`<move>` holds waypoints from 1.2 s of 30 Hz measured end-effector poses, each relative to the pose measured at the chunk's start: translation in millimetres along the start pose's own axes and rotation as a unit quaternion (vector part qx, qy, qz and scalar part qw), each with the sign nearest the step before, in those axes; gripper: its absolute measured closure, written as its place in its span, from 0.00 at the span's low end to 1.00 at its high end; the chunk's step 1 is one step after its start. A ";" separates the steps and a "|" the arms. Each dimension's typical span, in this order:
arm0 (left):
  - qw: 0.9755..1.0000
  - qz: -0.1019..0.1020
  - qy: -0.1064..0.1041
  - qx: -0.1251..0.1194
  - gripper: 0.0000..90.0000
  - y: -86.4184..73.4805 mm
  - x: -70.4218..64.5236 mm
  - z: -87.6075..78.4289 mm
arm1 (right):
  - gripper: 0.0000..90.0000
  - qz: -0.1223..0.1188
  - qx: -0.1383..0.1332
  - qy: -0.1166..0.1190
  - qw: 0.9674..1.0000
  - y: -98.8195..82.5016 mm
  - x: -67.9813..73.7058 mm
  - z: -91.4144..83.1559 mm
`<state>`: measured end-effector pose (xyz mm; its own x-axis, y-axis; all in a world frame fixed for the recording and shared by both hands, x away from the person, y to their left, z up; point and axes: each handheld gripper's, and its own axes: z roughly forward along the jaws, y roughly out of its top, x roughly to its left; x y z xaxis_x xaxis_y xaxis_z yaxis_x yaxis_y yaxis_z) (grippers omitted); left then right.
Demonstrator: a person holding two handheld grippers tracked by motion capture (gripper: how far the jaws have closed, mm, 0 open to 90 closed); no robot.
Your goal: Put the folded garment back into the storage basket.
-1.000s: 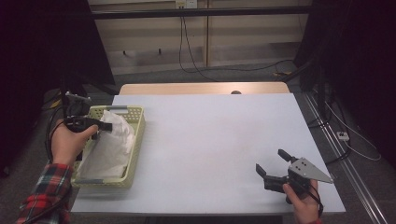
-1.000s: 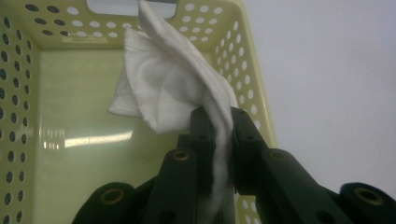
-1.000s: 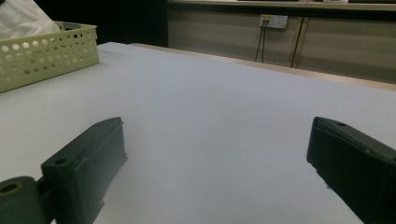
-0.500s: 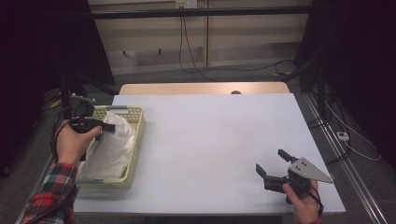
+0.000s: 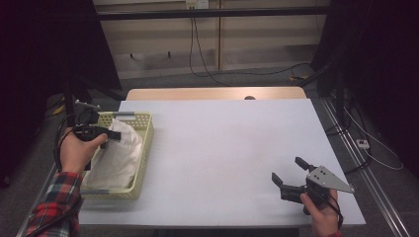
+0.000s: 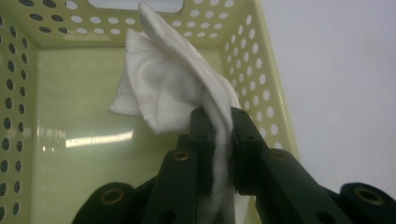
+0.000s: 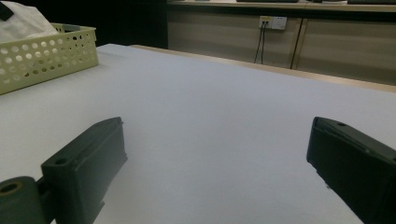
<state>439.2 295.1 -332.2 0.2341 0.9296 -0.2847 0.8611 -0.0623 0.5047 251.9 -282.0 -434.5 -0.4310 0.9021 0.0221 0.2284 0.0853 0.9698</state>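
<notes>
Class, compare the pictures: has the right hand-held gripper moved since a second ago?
No. The right hand-held gripper sits at the same spot near the table's near right corner, jaws open.

White cloth [image 6: 177, 88], crumpled, one fold pinched upright, draped inside pale yellow perforated basket [image 6: 261, 60]

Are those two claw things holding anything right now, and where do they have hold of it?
The left gripper pinches a white cloth by a bunched fold along its edge, over the yellow basket. The right gripper is open and holds nothing.
</notes>
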 end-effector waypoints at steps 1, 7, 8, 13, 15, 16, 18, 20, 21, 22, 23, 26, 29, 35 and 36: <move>1.000 -0.005 -0.002 -0.003 0.91 -0.2 0.0 0.4 | 0.04 0.000 0.000 0.001 1.000 0.2 0.1 -0.1; 1.000 -0.002 0.003 0.003 0.91 -0.7 4.2 0.5 | 0.04 0.001 0.000 0.002 1.000 -0.3 0.0 0.2; 1.000 -0.003 0.003 0.002 0.91 -0.8 4.9 0.5 | 0.04 0.003 0.000 0.002 1.000 -0.5 0.3 0.3; 1.000 -0.008 0.003 0.000 0.91 -2.4 7.8 0.7 | 0.04 0.002 0.000 0.003 1.000 -0.3 0.5 0.3; 1.000 -0.004 0.001 0.001 0.91 -2.7 9.7 0.3 | 0.04 0.002 0.001 0.002 1.000 -0.7 0.5 0.6; 1.000 -0.005 0.000 -0.001 0.90 -3.0 10.4 0.7 | 0.04 0.003 0.002 0.001 1.000 -0.8 0.8 0.6; 1.000 -0.005 -0.001 -0.004 0.90 -4.2 12.3 1.6 | 0.04 0.000 0.001 0.001 1.000 -1.0 0.9 -0.1; 1.000 -0.005 -0.003 -0.004 0.90 -5.4 14.9 2.1 | 0.04 0.000 0.001 0.001 1.000 -0.7 1.1 -0.5; 1.000 -0.007 -0.001 -0.007 0.90 -6.1 16.1 2.7 | 0.04 0.000 0.001 0.000 1.000 -0.6 1.0 -0.4; 1.000 -0.005 0.000 -0.002 0.90 -6.3 18.0 2.0 | 0.04 0.002 0.001 0.000 1.000 -0.7 1.1 -0.2; 1.000 -0.009 0.001 -0.006 0.90 -6.8 19.0 2.3 | 0.04 0.001 0.001 0.001 1.000 -0.9 1.0 -0.1; 1.000 -0.010 0.004 -0.007 0.90 -7.8 22.6 2.6 | 0.04 0.000 0.002 0.001 1.000 -1.2 1.3 0.2; 1.000 -0.008 0.003 -0.008 0.90 -9.1 25.2 5.2 | 0.04 0.000 0.001 0.002 1.000 -0.4 1.5 -0.1; 1.000 -0.004 0.004 -0.006 0.90 -10.1 27.6 9.9 | 0.04 -0.001 0.001 0.002 1.000 -0.5 1.2 -0.2; 1.000 -0.004 0.005 -0.006 0.90 -9.8 28.1 10.2 | 0.04 -0.001 0.001 0.001 1.000 -0.5 1.1 -0.1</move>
<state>441.9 318.2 -353.4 0.2225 0.9334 -0.2816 0.8577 -0.0500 0.5117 251.2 -281.1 -435.0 -0.4340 0.9007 0.0205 0.2289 0.0883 0.9694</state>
